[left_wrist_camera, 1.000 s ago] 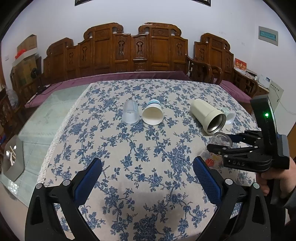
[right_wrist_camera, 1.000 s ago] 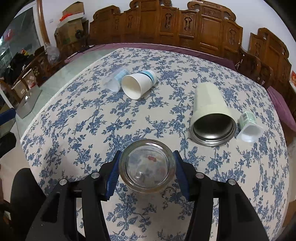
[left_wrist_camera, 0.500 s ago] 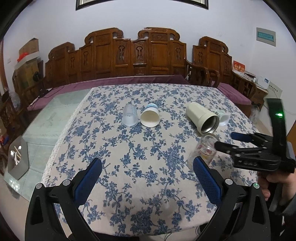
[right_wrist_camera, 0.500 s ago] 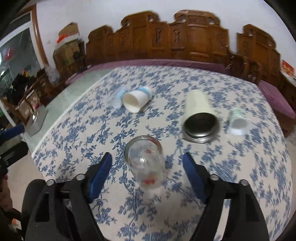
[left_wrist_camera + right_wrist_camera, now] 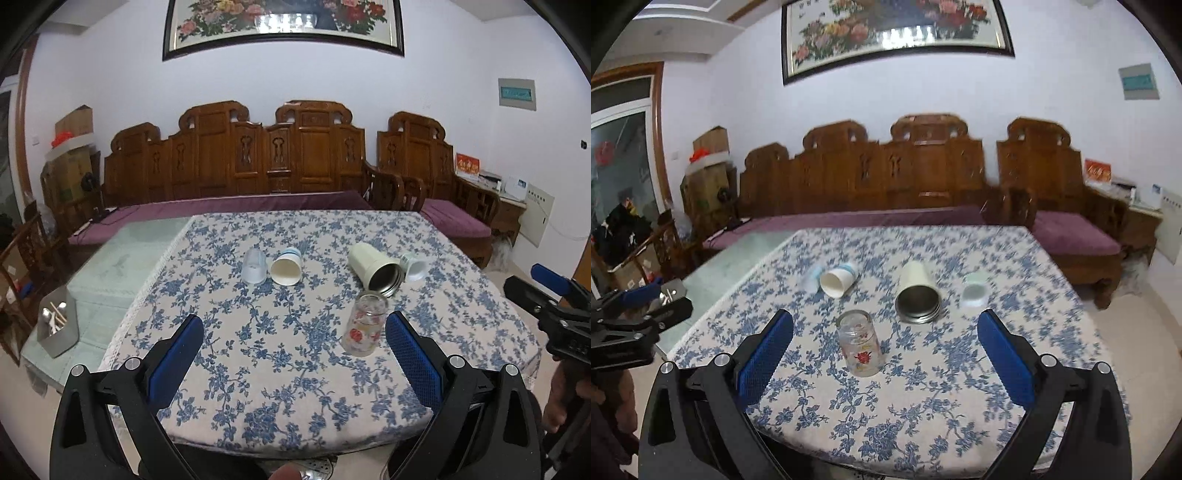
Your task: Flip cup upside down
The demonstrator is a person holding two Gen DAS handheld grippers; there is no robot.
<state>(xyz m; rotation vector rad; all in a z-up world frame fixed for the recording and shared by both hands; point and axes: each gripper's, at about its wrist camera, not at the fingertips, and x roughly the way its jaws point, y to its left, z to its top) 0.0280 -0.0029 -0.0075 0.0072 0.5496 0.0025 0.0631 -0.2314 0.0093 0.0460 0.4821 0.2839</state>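
Observation:
A clear glass cup with a red flower print [image 5: 364, 325] stands mouth down on the blue floral tablecloth [image 5: 295, 354], also in the right wrist view [image 5: 860, 343]. My right gripper [image 5: 884, 362] is open and empty, pulled back toward the table's near edge, with the glass ahead between its fingers. It shows at the right edge of the left wrist view [image 5: 554, 295]. My left gripper [image 5: 293, 362] is open and empty, back near the table's front edge.
A cream steel-lined tumbler [image 5: 375, 267], a white paper cup [image 5: 286, 267] and a small white cup [image 5: 413, 264] lie on their sides. A frosted plastic cup [image 5: 254, 266] stands mouth down. Carved wooden benches [image 5: 269, 158] stand behind the table.
My right gripper opened, let go of the glass cup on the cloth and drew back. Both grippers have pulled back and up from the table.

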